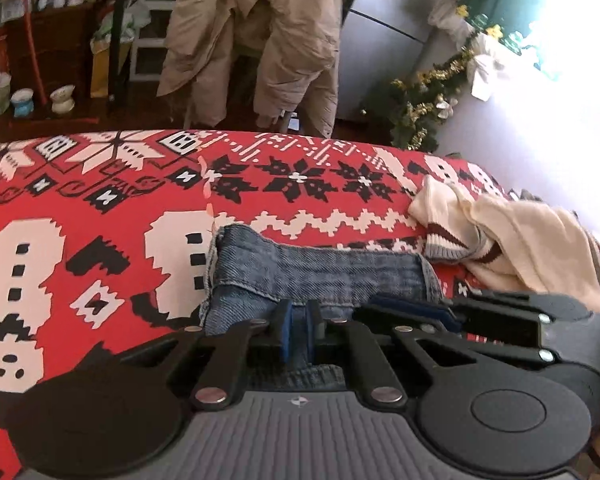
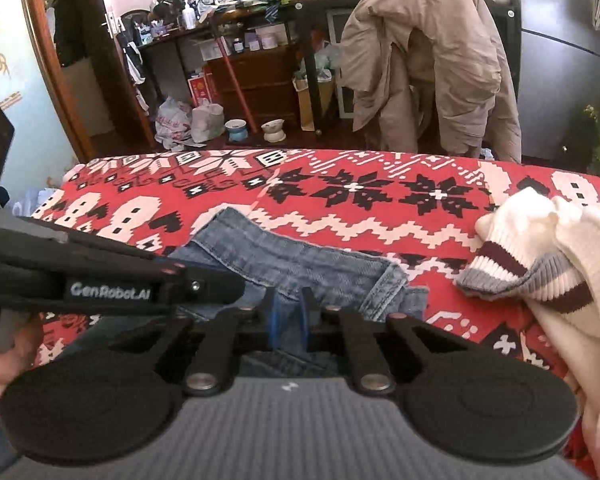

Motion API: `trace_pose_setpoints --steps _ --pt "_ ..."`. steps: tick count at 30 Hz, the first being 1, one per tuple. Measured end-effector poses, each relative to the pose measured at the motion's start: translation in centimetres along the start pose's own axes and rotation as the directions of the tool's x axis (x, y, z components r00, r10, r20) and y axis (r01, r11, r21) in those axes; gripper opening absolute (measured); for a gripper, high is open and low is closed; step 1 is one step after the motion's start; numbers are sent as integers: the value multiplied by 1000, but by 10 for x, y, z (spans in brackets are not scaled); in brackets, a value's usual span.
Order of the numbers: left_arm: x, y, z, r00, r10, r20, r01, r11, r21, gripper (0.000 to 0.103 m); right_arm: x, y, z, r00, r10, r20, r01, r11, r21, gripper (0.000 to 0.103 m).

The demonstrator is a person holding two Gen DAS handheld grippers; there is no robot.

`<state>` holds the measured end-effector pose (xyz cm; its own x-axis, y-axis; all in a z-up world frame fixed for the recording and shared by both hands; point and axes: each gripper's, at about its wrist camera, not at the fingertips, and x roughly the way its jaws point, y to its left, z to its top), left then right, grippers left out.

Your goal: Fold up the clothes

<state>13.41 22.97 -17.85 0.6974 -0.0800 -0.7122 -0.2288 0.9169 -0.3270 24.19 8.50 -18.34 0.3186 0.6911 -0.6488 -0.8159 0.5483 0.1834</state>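
Both my left tongs (image 1: 298, 322) and right tongs (image 2: 288, 316) clenched on the blue denim jeans (image 1: 320, 272), part-folded just ahead. Cream striped knit sweater (image 2: 540, 264), right of tongs, unfolded.

Both wrist views low, close, sharing jeans (image 1: 320, 276)

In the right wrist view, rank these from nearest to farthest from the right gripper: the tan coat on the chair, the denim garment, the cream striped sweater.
1. Denim garment: at the right gripper, denim between its fingers.
2. Cream striped sweater: to the right, on the red patterned blanket.
3. Tan coat: beyond the blanket's far edge, draped over a chair.
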Motion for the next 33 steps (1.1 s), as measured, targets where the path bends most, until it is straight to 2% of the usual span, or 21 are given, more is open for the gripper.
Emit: trace_pose_setpoints --steps 3,6,10,13,16,20,25,30,33 --pt "-10 -3 1 999 -17 32 16 1000 24 8 -12 -6 3 1000 0 9 0 999 33 11" --pt "-2 -6 3 1000 5 5 -6 999 50 8 -17 -13 7 1000 -7 17 6 998 59 14" --pt "8 -3 5 1000 4 -19 -4 1000 26 8 -24 -23 12 999 -16 29 13 996 93 12" --pt "-9 -7 9 1000 -7 8 7 1000 23 8 -28 -30 16 999 -22 38 18 993 119 12" --pt "-37 -12 5 999 -36 30 35 999 39 8 -34 -35 18 999 -27 43 21 990 138 18" --pt "-52 -18 -17 999 -53 -5 54 997 53 8 -57 -19 2 1000 -2 15 1 995 101 18" --pt "-40 -17 -46 999 -5 -39 7 998 64 8 -50 -2 -27 999 -20 -38 22 998 61 17" --pt "-55 -5 -54 1000 5 -31 -4 1000 14 8 -56 -5 -44 998 -42 -41 42 999 11 7" --pt "-65 -1 -64 999 19 -51 -17 999 37 8 -65 -11 -52 998 -45 -39 44 999 -6 6"
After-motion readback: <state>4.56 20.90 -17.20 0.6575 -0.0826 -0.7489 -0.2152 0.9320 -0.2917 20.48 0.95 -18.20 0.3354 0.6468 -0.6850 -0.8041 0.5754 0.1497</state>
